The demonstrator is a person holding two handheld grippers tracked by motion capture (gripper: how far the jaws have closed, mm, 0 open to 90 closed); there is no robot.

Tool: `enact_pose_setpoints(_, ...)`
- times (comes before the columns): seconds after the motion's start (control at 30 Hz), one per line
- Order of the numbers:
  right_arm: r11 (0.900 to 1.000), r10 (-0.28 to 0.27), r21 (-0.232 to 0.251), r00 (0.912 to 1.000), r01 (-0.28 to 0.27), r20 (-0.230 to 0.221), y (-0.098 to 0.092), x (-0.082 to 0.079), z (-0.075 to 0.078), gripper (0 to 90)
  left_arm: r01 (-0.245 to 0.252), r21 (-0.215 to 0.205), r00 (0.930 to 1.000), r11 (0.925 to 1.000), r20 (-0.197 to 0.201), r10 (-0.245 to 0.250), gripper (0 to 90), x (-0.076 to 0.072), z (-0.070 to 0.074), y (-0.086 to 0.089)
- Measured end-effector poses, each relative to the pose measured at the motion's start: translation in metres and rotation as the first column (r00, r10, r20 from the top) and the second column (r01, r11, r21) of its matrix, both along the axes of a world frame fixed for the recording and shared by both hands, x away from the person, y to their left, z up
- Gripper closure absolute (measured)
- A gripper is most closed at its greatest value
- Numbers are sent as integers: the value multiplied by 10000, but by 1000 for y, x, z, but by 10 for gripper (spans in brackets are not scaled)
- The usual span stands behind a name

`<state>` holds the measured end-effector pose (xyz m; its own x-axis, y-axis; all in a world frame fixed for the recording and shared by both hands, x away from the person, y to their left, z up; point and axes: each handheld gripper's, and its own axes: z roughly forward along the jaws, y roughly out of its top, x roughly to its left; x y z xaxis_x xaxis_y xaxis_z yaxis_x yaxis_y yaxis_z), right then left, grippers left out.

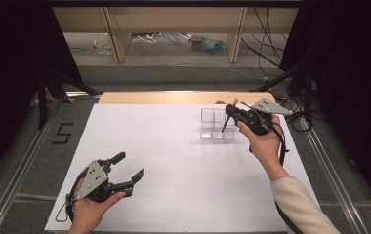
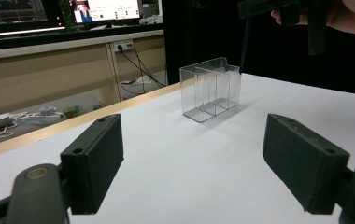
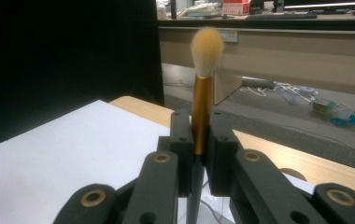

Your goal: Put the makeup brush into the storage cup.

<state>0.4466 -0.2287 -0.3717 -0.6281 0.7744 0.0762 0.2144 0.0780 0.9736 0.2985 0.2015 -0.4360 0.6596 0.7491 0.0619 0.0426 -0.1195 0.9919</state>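
The right claw (image 3: 199,140) is clamped on the gold metal collar of a slim makeup brush with pale tan bristles (image 3: 202,112), bristles upward, dark handle angled down over the clear plastic divided organiser box (image 1: 216,124) on the white worktop (image 1: 174,161). The left claw (image 1: 127,169) rests near the front edge, jaws wide apart and empty.

The high view looks forward and down over the whole table (image 1: 174,161). Each gripper view sits low and close behind its own jaws. High and left gripper views share the clear organiser (image 1: 216,124) (image 2: 210,88) near the far edge.
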Motion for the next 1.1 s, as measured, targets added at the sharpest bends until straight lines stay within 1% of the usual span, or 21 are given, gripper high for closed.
enact_pose_setpoints(0.03, 10000, 8, -80, 9999, -9, -143, 0, -1, 1, 838, -2, 23, 10000, 10000, 21, 2, 207, 0, 0, 0)
enact_pose_setpoints(0.07, 10000, 15, -75, 9999, -16, -132, 0, 0, 1, 837, 1, 39, 10000, 10000, 35, -1, 206, 0, 0, 0)
enact_pose_setpoints(0.1, 10000, 3, -96, 10000, -3, -27, -1, 1, 1, 837, -1, 33, 10000, 10000, 31, 0, 206, 0, 0, 0)
enact_pose_setpoints(0.13, 10000, -9, -85, 10000, 9, -53, -1, 1, 1, 837, -11, -2, 10000, 10000, -2, 11, 207, 0, 0, 0)
enact_pose_setpoints(0.17, 10000, -41, -89, 10000, 41, -28, -1, 1, 1, 837, 4, 46, 10000, 10000, 24, -4, 207, 0, 0, 0)
enact_pose_setpoints(0.23, 10000, -29, -21, 10000, 29, -4, -1, 2, 1, 837, -18, -32, 10000, 10000, -34, 18, 207, 0, 0, 0)
enact_pose_setpoints(0.27, 10000, -45, -52, 10000, 45, -32, -1, 2, 2, 837, 11, 33, 10000, 10000, 37, -12, 206, 0, 0, 0)
enact_pose_setpoints(0.3, 10000, -35, -72, 10000, 35, -64, -1, 2, 2, 837, -25, -46, 10000, 10000, -23, 25, 206, 0, 0, 0)
enact_pose_setpoints(0.33, 10000, -25, -45, 9999, 25, -147, -1, 1, 2, 837, -6, 12, 10000, 10000, 14, 6, 206, 0, 0, 0)
enact_pose_setpoints(0.5, 10000, -74, -8, 9999, 75, 73, -2, 3, 3, 837, 7, 38, 10000, 10000, 27, -7, 207, 0, 0, 0)
enact_pose_setpoints(0.57, 9999, -115, -40, 9999, 115, 1, -1, 4, 4, 837, 12, 47, 10000, 10000, 15, -12, 207, 0, 0, 0)
enact_pose_setpoints(0.6, 9999, -104, 86, 9999, 103, 91, -1, 5, 3, 837, 13, 57, 10000, 10000, 17, -13, 206, 0, 0, 0)
enact_pose_setpoints(0.67, 10000, -39, 36, 10000, 40, -31, -1, 5, 4, 837, 11, 46, 10000, 10000, 15, -11, 207, 0, 0, 0)
enact_pose_setpoints(0.73, 10000, -63, 42, 10000, 64, -34, -1, 5, 4, 837, 11, 44, 10000, 10000, 19, -11, 206, 0, 0, 0)
enact_pose_setpoints(0.77, 10000, -69, 28, 10000, 69, 51, -1, 6, 4, 837, 13, 43, 10000, 10000, 15, -13, 206, 0, 0, 0)
enact_pose_setpoints(0.87, 10000, -73, 52, 9999, 72, 120, -1, 7, 5, 837, 7, 37, 10000, 10000, 28, -7, 206, 0, 0, 0)
enact_pose_setpoints(1.03, 9999, -83, 63, 9999, 82, 124, -1, 8, 7, 837, 1, 34, 10000, 10000, 33, -1, 206, 0, 0, 0)
enact_pose_setpoints(1.07, 10000, -67, 16, 10000, 67, -20, -1, 7, 8, 837, -2, 33, 10000, 10000, 33, 2, 206, 0, 0, 0)
enact_pose_setpoints(1.1, 9999, -98, 118, 9999, 97, 87, -1, 8, 7, 837, -1, 39, 10000, 10000, 30, 1, 206, 0, 0, 0)
